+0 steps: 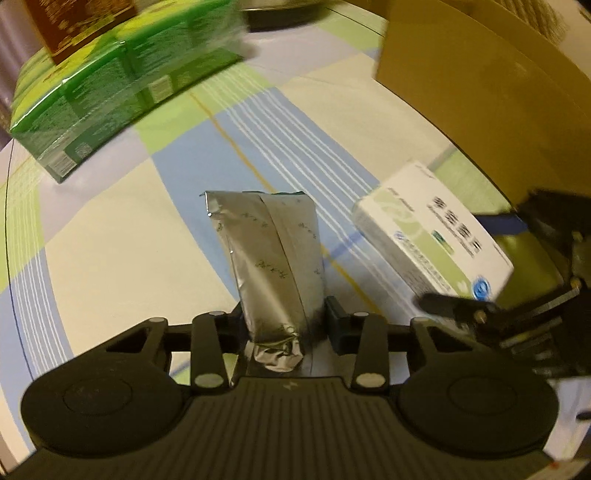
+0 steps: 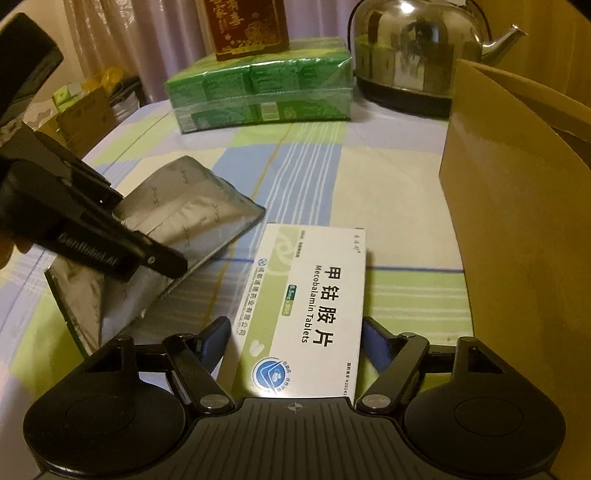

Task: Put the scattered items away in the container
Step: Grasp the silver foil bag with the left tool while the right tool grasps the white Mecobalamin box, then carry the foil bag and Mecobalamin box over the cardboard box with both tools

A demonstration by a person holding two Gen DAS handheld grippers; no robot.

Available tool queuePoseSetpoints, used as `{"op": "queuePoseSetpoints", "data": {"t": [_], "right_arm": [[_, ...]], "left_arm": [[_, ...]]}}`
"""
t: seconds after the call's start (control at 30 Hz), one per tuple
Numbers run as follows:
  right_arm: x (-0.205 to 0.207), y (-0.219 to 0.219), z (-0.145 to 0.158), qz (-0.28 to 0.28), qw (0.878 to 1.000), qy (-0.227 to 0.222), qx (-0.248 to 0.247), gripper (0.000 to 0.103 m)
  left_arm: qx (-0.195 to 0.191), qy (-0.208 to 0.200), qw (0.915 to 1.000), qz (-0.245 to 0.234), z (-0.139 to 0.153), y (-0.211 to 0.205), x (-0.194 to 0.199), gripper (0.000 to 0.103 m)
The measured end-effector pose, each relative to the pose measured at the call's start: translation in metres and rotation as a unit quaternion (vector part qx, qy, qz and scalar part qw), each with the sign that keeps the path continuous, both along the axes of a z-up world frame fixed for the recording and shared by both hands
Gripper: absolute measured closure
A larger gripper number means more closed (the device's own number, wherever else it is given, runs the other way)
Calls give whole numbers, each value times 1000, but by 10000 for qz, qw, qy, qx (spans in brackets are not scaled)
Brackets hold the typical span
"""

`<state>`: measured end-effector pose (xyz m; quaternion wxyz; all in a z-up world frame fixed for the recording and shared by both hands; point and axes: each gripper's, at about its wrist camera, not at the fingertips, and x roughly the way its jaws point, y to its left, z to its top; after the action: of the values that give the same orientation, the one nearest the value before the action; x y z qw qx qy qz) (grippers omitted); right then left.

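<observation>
A silver foil pouch point(image 1: 273, 258) sticks forward from my left gripper point(image 1: 284, 317), which is shut on its near end. Seen from the right wrist, the pouch point(image 2: 177, 221) hangs tilted just above the checked tablecloth with the left gripper point(image 2: 159, 258) clamped across it. A white and green tablet box point(image 2: 306, 302) lies lengthwise between the fingers of my right gripper point(image 2: 295, 343), which press on both long sides. In the left wrist view the box point(image 1: 432, 236) is at the right, held by the right gripper point(image 1: 480, 254). The brown paper container point(image 2: 517, 221) stands at the right.
At the back, a shrink-wrapped green pack point(image 2: 258, 92) carries a dark red box point(image 2: 247, 26). Beside it is a steel kettle point(image 2: 417, 48). Past the table's left edge are cartons point(image 2: 81, 110) on the floor. The container's wall point(image 1: 461, 74) rises close on the right.
</observation>
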<state>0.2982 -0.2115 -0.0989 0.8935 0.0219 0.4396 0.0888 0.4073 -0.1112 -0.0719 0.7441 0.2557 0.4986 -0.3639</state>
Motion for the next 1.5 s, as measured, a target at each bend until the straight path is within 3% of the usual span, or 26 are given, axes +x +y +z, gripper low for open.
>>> {"op": "queuePoseSetpoints", "data": {"t": [0.43, 0.6, 0.8, 0.93, 1.0, 1.23, 1.5], "right_arm": [[-116, -9, 10, 308, 9988, 360, -97, 31], [-158, -6, 12, 459, 9979, 431, -171, 31], [-178, -2, 10, 526, 9974, 428, -261, 31], [-179, 0, 10, 560, 9972, 401, -287, 28], [-176, -3, 10, 560, 9973, 404, -254, 21], [-163, -4, 5, 530, 9974, 444, -204, 19], [-167, 4, 4, 585, 9970, 433, -279, 23]], "left_arm": [[-31, 202, 9989, -427, 11, 32, -152, 70], [-7, 292, 9982, -523, 11, 37, -189, 69], [8, 578, 9974, -421, 10, 40, -184, 56], [130, 707, 9964, -442, 4, 37, -179, 53], [194, 761, 9958, -464, 0, 34, -177, 53], [313, 731, 9948, -643, -6, 27, -178, 53], [451, 547, 9936, -876, 1, 27, -190, 69]]}}
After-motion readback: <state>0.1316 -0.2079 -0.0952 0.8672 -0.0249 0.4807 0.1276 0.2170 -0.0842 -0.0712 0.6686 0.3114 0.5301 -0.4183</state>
